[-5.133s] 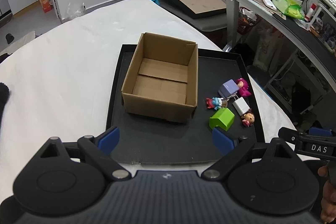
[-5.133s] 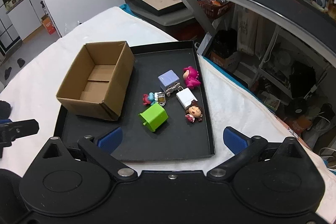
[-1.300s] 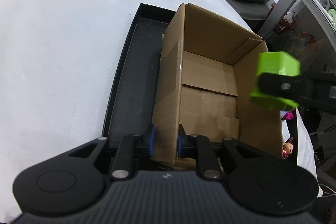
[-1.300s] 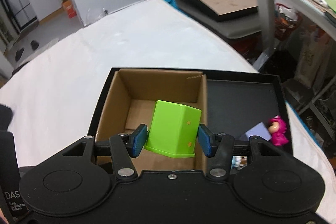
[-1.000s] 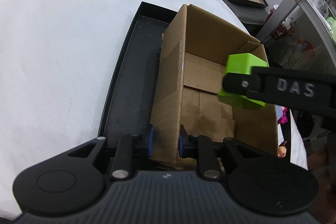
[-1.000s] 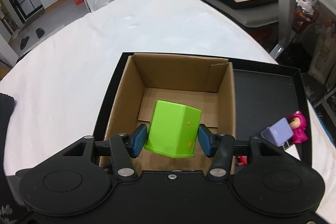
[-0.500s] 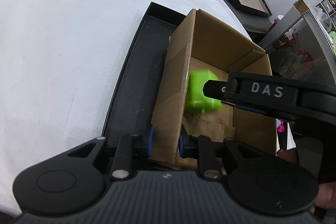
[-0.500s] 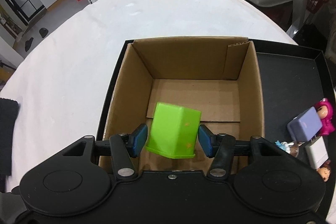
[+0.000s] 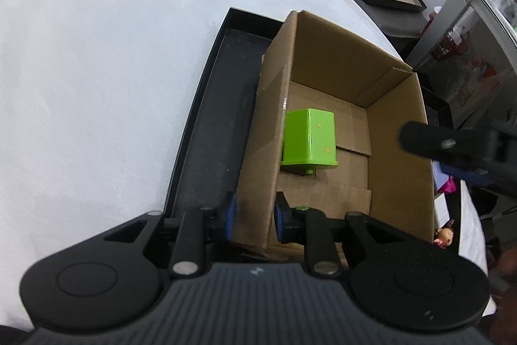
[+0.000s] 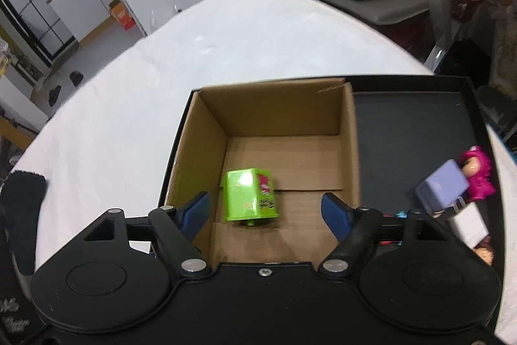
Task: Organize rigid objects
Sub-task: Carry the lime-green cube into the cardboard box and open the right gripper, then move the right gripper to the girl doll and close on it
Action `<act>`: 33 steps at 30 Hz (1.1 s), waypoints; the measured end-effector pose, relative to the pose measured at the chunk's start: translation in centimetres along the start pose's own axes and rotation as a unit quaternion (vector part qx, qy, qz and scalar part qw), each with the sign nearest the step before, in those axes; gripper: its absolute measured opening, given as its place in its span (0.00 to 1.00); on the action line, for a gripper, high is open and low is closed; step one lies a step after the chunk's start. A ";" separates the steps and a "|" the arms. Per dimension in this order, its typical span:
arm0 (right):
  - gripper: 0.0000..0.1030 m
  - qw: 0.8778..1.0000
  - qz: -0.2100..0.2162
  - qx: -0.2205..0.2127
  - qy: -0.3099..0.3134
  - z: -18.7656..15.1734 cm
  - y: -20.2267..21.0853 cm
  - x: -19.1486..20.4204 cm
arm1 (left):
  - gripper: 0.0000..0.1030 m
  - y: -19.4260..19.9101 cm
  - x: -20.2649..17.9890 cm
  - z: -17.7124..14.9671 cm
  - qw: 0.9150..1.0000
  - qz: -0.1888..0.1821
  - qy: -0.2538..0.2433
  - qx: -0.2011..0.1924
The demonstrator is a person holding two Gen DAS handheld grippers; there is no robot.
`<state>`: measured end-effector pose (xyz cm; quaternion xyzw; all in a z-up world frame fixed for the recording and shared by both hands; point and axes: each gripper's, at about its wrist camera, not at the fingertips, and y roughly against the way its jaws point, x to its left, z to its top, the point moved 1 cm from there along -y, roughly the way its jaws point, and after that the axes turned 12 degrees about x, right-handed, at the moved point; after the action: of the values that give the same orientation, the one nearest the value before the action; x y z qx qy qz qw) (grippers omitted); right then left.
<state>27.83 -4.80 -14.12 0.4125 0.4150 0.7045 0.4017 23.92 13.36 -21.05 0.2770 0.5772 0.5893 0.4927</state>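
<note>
Right wrist view: the green plastic block [image 10: 250,195] lies on the floor of the cardboard box [image 10: 274,118], below the right gripper [image 10: 265,209], whose jaws are opening, empty. It looks light, stiff and slick; grip opposite flat faces. The left gripper [image 9: 253,212] pinches the box's near wall.

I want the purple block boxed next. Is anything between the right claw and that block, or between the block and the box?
The cardboard box wall nearest the purple block stands between it and the opening, empty right claw above the box; the block must clear that rim. A pink figure sits against the block's far side.
</note>
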 end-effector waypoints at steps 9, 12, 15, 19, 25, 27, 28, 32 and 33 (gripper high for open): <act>0.73 0.999 -0.008 -0.033 -0.022 -0.8 2.1 -3.9 | 0.48 0.8 -1.3 -0.1 0.999 0.032 -0.013 -0.003; 0.77 0.999 -0.014 -0.040 -0.032 -1.4 2.4 -5.1 | 0.58 1.2 -1.7 -0.1 0.999 0.034 -0.014 -0.005; 0.82 0.997 -0.027 -0.046 -0.051 -1.9 2.5 -6.5 | 0.67 1.5 -2.1 -0.1 0.999 0.046 -0.015 -0.009; 0.82 0.994 -0.049 -0.041 -0.089 -2.8 2.0 -8.8 | 0.73 1.8 -2.4 0.0 0.998 0.054 -0.012 -0.008; 0.82 0.989 -0.073 -0.037 -0.124 -4.5 1.2 -11.2 | 0.82 2.2 -3.2 -0.1 0.997 0.076 -0.015 -0.009; 0.82 0.987 -0.079 -0.042 -0.135 -5.2 1.1 -11.8 | 0.83 2.3 -3.3 0.0 0.997 0.077 -0.012 -0.007; 0.82 0.986 -0.084 -0.044 -0.140 -5.5 1.1 -12.1 | 0.84 2.3 -3.3 0.1 0.997 0.079 -0.011 -0.006; 0.82 0.980 -0.094 -0.056 -0.164 -6.7 0.9 -13.4 | 0.86 2.5 -3.8 0.1 0.996 0.087 -0.013 -0.006; 0.82 0.979 -0.097 -0.060 -0.167 -6.9 0.9 -13.6 | 0.86 2.5 -4.0 0.2 0.996 0.087 -0.015 -0.006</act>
<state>25.89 -19.19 -18.88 0.4567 0.3371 0.6073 0.5559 24.85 10.20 -17.67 0.3318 0.5400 0.6293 0.4498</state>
